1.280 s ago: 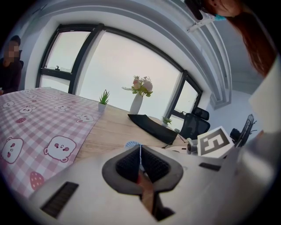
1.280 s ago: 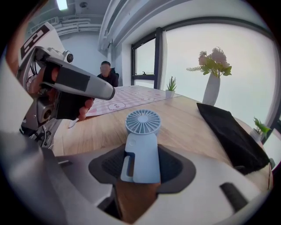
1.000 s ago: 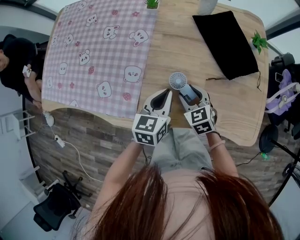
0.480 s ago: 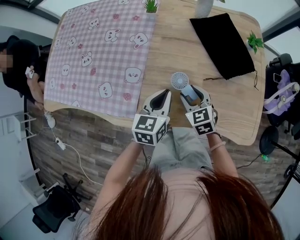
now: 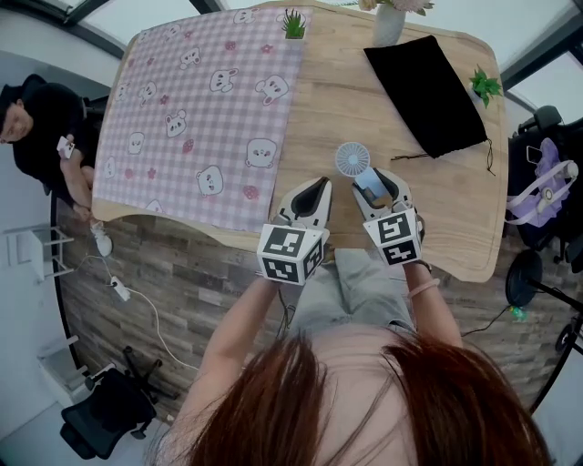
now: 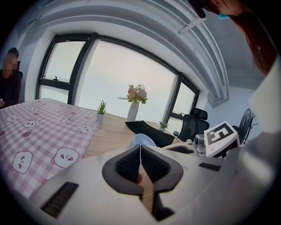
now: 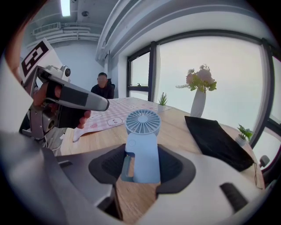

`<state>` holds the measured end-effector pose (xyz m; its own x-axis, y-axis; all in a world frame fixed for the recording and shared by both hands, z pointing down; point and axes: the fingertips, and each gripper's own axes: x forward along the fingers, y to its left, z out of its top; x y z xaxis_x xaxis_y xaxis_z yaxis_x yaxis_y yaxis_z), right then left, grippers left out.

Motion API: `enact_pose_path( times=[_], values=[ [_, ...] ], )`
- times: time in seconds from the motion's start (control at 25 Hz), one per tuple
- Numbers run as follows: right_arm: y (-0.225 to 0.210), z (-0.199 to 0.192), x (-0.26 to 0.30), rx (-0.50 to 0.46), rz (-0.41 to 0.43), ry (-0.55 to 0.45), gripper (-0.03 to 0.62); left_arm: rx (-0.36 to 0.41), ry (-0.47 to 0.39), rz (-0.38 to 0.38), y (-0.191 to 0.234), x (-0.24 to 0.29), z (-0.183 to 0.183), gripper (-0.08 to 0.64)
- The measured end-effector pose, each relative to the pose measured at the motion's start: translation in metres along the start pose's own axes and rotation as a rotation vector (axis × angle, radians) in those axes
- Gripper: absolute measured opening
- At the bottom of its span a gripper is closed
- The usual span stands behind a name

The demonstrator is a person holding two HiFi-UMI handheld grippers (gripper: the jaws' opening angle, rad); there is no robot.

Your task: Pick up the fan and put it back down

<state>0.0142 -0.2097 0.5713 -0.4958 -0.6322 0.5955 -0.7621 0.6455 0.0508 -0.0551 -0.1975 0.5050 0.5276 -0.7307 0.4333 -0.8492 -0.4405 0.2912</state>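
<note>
A small pale-blue hand fan (image 5: 352,159) (image 7: 142,145) points its round head away from me, over the near part of the wooden table (image 5: 437,209). My right gripper (image 5: 375,182) (image 7: 141,169) is shut on the fan's handle, with a pad on each side. Just left of it, my left gripper (image 5: 317,185) (image 6: 140,160) is shut with nothing in it. The fan's head (image 6: 142,140) shows just past the left gripper's tips in the left gripper view.
A pink checked cloth with bear prints (image 5: 200,109) covers the table's left half. A black pouch (image 5: 424,91) lies at the back right, near a vase of flowers (image 5: 387,23) and two small potted plants (image 5: 293,23) (image 5: 483,86). A person (image 5: 41,127) sits at the far left.
Both grippers have risen a little, and the fan has gone up with the right one. The jaws stand as before.
</note>
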Motion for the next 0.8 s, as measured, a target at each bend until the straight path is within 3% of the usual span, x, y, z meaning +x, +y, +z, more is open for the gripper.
enact_pose_path(
  times=[0.8],
  values=[
    [0.001, 0.043, -0.048, 0.021, -0.06, -0.116, 0.212, 0.08, -0.083, 0.015, -0.008, -0.033, 0.037, 0.013]
  ],
)
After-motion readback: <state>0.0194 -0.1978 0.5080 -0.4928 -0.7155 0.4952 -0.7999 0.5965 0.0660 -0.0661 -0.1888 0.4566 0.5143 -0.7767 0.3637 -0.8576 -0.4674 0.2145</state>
